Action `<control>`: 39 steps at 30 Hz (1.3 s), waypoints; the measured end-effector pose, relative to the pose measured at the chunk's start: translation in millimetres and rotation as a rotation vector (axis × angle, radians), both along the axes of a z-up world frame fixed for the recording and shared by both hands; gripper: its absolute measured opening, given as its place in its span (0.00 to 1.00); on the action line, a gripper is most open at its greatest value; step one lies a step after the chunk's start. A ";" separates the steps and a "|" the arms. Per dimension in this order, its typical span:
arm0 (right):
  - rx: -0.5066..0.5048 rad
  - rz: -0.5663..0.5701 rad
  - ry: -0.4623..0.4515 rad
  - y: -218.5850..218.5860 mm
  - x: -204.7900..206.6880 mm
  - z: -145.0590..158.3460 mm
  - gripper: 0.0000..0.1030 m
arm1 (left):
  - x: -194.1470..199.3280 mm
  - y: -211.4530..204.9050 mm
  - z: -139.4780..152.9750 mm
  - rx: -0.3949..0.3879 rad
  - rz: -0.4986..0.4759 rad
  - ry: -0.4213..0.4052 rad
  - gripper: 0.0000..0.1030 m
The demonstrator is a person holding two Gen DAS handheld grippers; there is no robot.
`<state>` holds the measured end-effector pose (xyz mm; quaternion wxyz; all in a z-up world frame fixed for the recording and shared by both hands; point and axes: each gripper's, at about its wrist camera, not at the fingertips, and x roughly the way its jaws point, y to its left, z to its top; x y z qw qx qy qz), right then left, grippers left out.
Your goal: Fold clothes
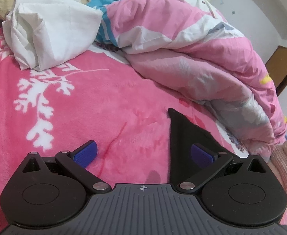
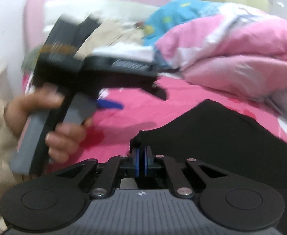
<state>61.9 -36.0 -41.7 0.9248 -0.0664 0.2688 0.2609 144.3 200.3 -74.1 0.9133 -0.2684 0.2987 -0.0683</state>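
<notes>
Presently the left gripper (image 1: 143, 154) hangs over the pink blanket (image 1: 96, 101), jaws spread wide, nothing between the blue pads (image 1: 85, 153); a corner of the black garment (image 1: 179, 129) lies flat on the blanket under its right finger; right gripper (image 2: 141, 156) is clenched, pads together on the garment's edge (image 2: 137, 137), the cloth (image 2: 221, 129) trailing off to the right over the blanket; a hand (image 2: 51, 121) holds the left gripper's handle, blurred; a white bundle (image 1: 51, 33) and a pink duvet (image 1: 192, 45) lie further back on the bed.
</notes>
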 end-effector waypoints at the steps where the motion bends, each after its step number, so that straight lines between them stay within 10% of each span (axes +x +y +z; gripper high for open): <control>1: 0.035 -0.027 0.008 -7.9 1.1 2.2 0.04 | 0.6 -2.2 0.5 0.013 0.002 0.002 1.00; 17: 0.221 -0.203 0.096 -64.9 6.3 -7.0 0.04 | 13.4 -45.7 5.7 0.294 0.056 0.085 1.00; 39: 0.191 -0.180 0.090 -60.0 3.0 -13.1 0.04 | 17.9 -55.2 5.8 0.352 0.069 0.112 1.00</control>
